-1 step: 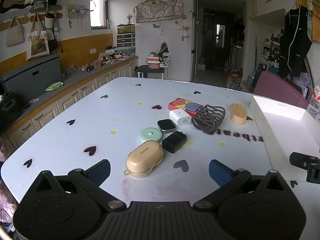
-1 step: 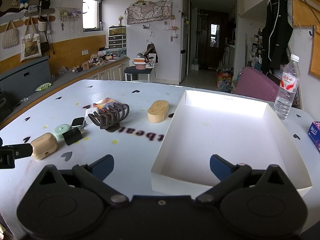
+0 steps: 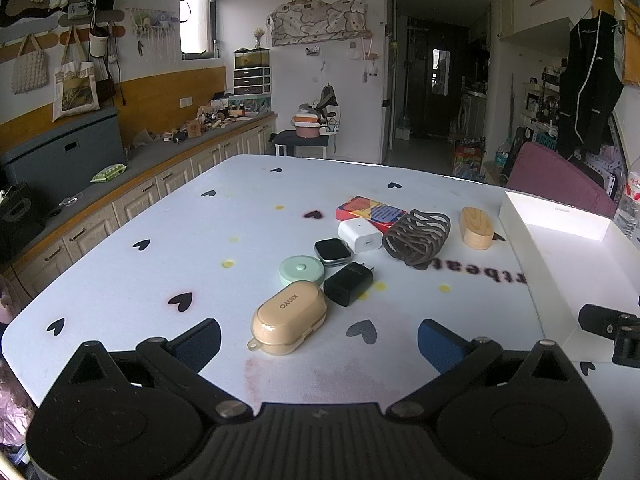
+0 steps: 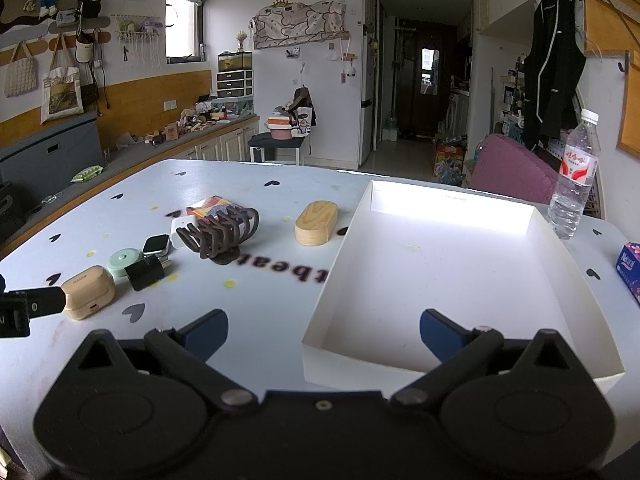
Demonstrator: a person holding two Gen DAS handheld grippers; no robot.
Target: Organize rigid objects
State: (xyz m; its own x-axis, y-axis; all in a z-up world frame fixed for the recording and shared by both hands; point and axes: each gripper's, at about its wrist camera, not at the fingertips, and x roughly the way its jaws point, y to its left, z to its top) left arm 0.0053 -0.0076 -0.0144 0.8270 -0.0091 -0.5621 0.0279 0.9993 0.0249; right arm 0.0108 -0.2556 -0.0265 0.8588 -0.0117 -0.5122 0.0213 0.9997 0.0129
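My left gripper is open low over the table, and a tan earbud case lies just ahead between its fingers, untouched. Behind the case are a mint round box, a black charger, a smartwatch, a white charger, a red card box, a brown hair claw and a wooden oval block. My right gripper is open and holds nothing, over the near left corner of the white tray, which has nothing in it.
A water bottle stands beyond the tray's far right corner. A blue tissue pack lies at the right table edge. A counter with clutter runs along the left wall, and a purple chair sits behind the table.
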